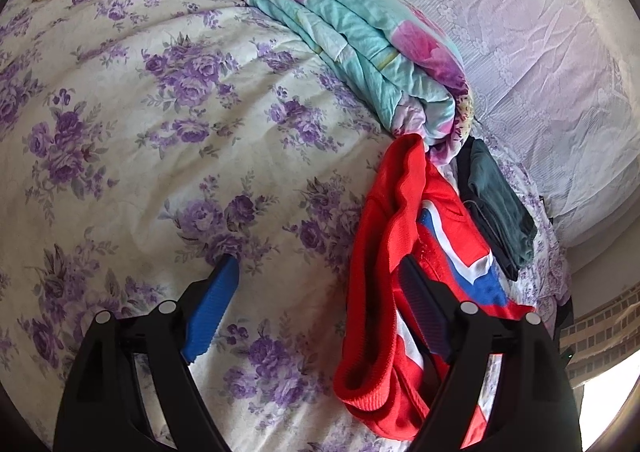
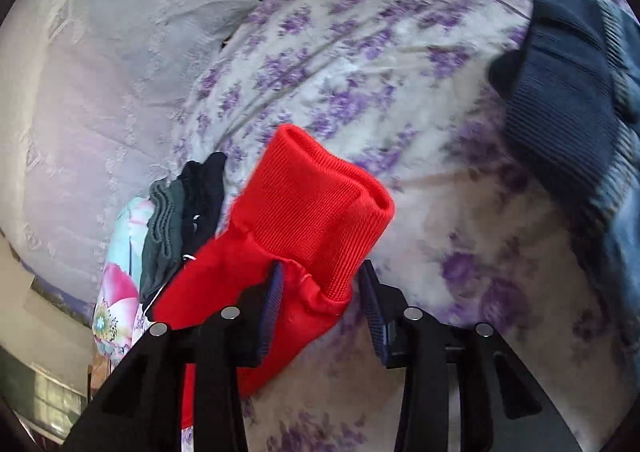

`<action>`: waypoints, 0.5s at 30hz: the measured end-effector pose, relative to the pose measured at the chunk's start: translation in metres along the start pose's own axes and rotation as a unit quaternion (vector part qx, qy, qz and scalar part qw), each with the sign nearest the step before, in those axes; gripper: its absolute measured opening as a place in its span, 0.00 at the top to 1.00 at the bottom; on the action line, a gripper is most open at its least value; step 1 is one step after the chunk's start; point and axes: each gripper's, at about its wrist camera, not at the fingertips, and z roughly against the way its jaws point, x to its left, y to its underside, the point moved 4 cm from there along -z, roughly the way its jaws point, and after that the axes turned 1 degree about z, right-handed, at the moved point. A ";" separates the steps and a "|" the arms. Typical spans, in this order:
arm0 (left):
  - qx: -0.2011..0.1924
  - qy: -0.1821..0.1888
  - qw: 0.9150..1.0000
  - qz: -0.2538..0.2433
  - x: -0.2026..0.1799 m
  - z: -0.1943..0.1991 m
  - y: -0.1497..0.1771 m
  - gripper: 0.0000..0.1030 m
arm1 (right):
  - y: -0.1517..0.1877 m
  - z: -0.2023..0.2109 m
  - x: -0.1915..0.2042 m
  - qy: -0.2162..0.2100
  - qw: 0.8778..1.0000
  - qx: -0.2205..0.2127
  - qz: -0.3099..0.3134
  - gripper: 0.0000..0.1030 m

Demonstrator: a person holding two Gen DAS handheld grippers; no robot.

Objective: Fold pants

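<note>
The red pants (image 1: 384,272) with white and blue stripes lie bunched on the floral bed at the right of the left wrist view. My left gripper (image 1: 320,284) is open just above the bed; its right finger sits over the red cloth, nothing held. In the right wrist view, the pants' ribbed red cuff (image 2: 316,204) stands up between the fingers of my right gripper (image 2: 322,284). The jaws are a cuff's width apart with the cloth between them, and I cannot see whether they press on it.
A folded turquoise and pink quilt (image 1: 352,36) lies across the bed. Dark green and black folded garments (image 1: 496,204) sit beside the pants, also seen in the right wrist view (image 2: 184,208). A lavender pillow (image 1: 540,52) lies behind. A dark blue ribbed garment (image 2: 568,100) is at the right.
</note>
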 end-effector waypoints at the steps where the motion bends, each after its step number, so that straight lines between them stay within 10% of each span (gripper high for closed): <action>1: -0.001 -0.004 1.000 -0.005 -0.001 0.000 0.000 0.22 | 0.001 0.001 0.004 -0.002 1.000 0.001 0.003 0.84; 7: 0.003 -0.001 1.000 -0.005 -0.001 -0.001 0.000 0.22 | 0.004 0.059 0.018 0.000 0.998 -0.055 -0.008 0.84; 13: 0.021 0.037 0.999 0.010 0.001 0.004 0.002 0.22 | 0.048 0.060 -0.041 0.057 0.998 -0.001 -0.018 0.82; 15: 0.025 0.038 0.999 -0.006 -0.001 0.009 0.010 0.22 | 0.047 0.069 -0.042 0.059 0.998 -0.009 -0.033 0.64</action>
